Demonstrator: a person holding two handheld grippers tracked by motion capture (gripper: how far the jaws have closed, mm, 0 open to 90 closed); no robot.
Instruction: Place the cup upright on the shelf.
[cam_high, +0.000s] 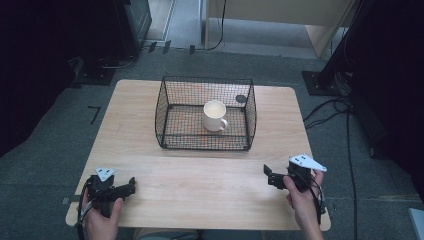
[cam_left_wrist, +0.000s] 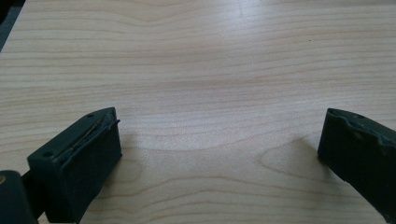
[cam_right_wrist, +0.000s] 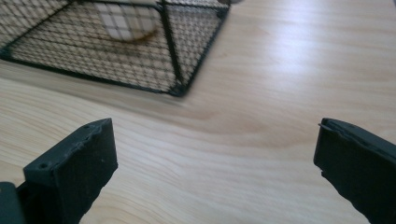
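Mug (cam_high: 215, 115) in basket (cam_high: 167, 95), beyond jaws.

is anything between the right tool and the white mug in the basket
Yes. The white ceramic mug stands inside the black wire mesh basket, whose near wall lies between it and the right tool. The basket's top is open, so a path from above looks free. The wooden table between them is bare.
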